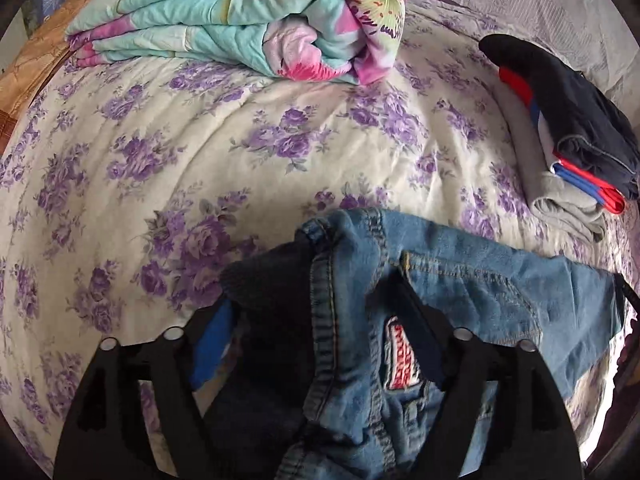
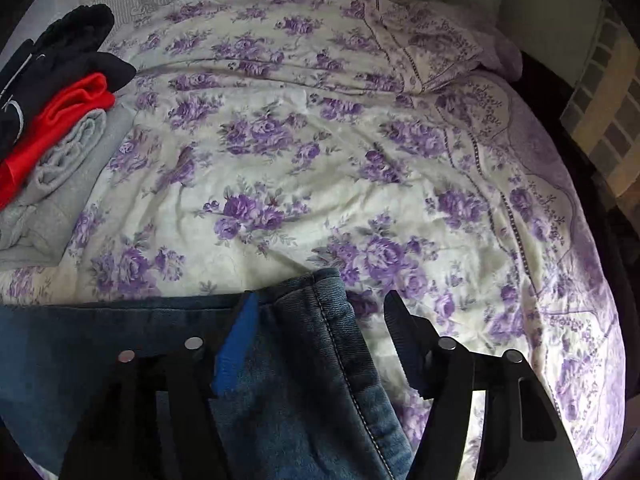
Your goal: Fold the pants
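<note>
Blue denim pants (image 1: pixel 460 280) lie on a bed with a purple-flowered sheet (image 1: pixel 200 152). In the left wrist view my left gripper (image 1: pixel 316 312) has its fingers spread around the bunched waistband, with a red and white patch (image 1: pixel 402 352) beside the right finger; the denim fills the gap. In the right wrist view the hem end of the pants (image 2: pixel 304 340) lies between the fingers of my right gripper (image 2: pixel 320 312). The left finger's blue pad (image 2: pixel 236 344) rests against the cloth. The right finger (image 2: pixel 404 340) stands apart from it over the sheet.
A folded turquoise and pink flowered quilt (image 1: pixel 248 20) lies at the far side of the bed. A stack of folded clothes, grey, red, blue and dark navy (image 1: pixel 572 140), sits on the right; it also shows in the right wrist view (image 2: pixel 52 120). A pillow (image 2: pixel 428 40) lies at the far right.
</note>
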